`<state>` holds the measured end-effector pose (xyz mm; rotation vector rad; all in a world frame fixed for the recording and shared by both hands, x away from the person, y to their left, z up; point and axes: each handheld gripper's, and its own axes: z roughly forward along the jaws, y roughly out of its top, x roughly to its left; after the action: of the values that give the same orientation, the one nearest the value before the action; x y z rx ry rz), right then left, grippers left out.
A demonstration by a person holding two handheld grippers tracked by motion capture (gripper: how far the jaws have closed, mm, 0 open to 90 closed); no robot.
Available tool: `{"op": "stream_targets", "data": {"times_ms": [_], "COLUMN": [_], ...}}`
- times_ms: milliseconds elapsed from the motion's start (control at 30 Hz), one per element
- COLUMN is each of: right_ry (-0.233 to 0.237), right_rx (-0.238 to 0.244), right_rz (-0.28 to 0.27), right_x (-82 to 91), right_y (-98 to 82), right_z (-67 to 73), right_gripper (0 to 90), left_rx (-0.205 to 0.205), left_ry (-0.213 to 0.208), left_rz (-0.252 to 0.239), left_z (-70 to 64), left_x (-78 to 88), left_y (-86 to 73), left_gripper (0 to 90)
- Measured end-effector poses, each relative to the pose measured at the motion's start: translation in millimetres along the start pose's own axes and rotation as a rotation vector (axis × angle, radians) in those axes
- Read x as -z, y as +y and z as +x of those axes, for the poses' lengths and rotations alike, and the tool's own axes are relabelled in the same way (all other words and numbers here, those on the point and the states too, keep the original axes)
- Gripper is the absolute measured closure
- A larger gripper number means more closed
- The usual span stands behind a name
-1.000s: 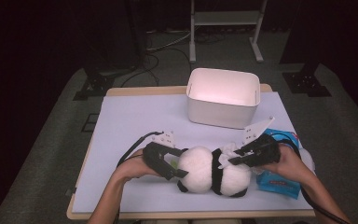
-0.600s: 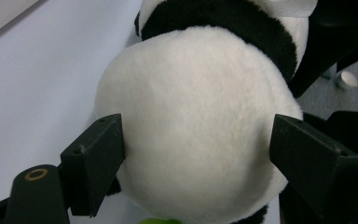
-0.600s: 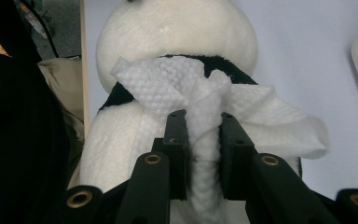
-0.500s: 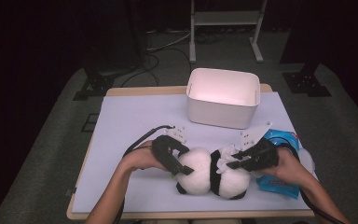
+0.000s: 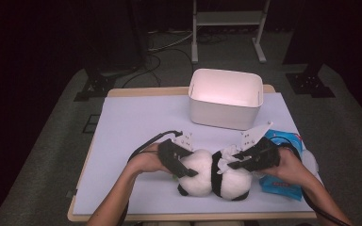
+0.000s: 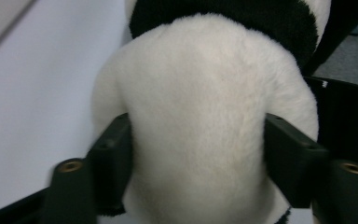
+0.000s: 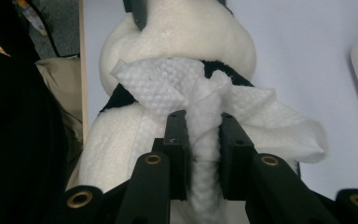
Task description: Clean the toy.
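A black and white plush panda (image 5: 215, 178) lies on the table's near side. My left gripper (image 5: 185, 165) comes at its white end from the left. In the left gripper view the jaws have just been closing, and both pads (image 6: 114, 151) now press into the white fur (image 6: 200, 121). My right gripper (image 5: 235, 162) reaches in from the right, shut on a crumpled white wipe (image 5: 226, 157). In the right gripper view the wipe (image 7: 205, 93) is pinched between the right gripper's (image 7: 204, 128) jaws and spreads over the panda (image 7: 186, 32).
A white bin (image 5: 226, 99) stands open at the back of the lilac table mat (image 5: 136, 122). A blue pack of wipes (image 5: 283, 184) lies at the right, under my right hand. The wooden table edge (image 5: 169, 217) runs close to the panda.
My left gripper has slid a little right onto the panda's white end and its jaws have closed in on the fur. The right gripper and its wipe have kept still.
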<state>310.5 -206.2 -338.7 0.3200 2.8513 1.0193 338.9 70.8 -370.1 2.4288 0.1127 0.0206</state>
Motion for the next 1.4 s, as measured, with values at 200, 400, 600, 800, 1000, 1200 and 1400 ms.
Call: {"op": "stream_targets", "data": {"times_ms": [200,400,600,800,1000,1200,1400], "right_ry": [0.013,-0.006,-0.021,-0.017,-0.004,-0.018,-0.009], "right_rx": [-0.032,-0.034,-0.047,-0.066,-0.022,0.026,0.041], "right_rz": [-0.022,-0.023,-0.026,0.02,0.007,0.013,-0.013], "right_x": [1.7,-2.0,-3.5,-14.6,-20.7,-18.6,-17.7], "right_y": [2.7,14.5,30.4,33.6,26.7,25.2,18.5], "right_z": [-11.5,-21.4,-36.0,-42.0,-26.9,-12.8,-6.4], "right_gripper": [75.0,75.0,75.0,75.1,75.7,75.7,76.2], "left_rx": [-0.004,-0.011,-0.039,-0.042,0.057,0.082,0.087], "left_ry": [0.053,0.134,0.198,0.156,0.082,0.051,0.034], "left_rz": [-0.011,-0.016,-0.029,-0.049,-0.092,-0.074,-0.072], "left_z": [1.9,6.6,6.5,-0.1,-3.5,-1.1,3.7], "left_x": [7.1,18.7,28.2,21.3,22.7,24.4,22.0], "left_y": [-0.3,-1.3,-4.2,-16.9,-26.1,-18.0,-11.3], "left_gripper": [47.7,49.4,49.5,48.5,30.8,18.6,14.1]}}
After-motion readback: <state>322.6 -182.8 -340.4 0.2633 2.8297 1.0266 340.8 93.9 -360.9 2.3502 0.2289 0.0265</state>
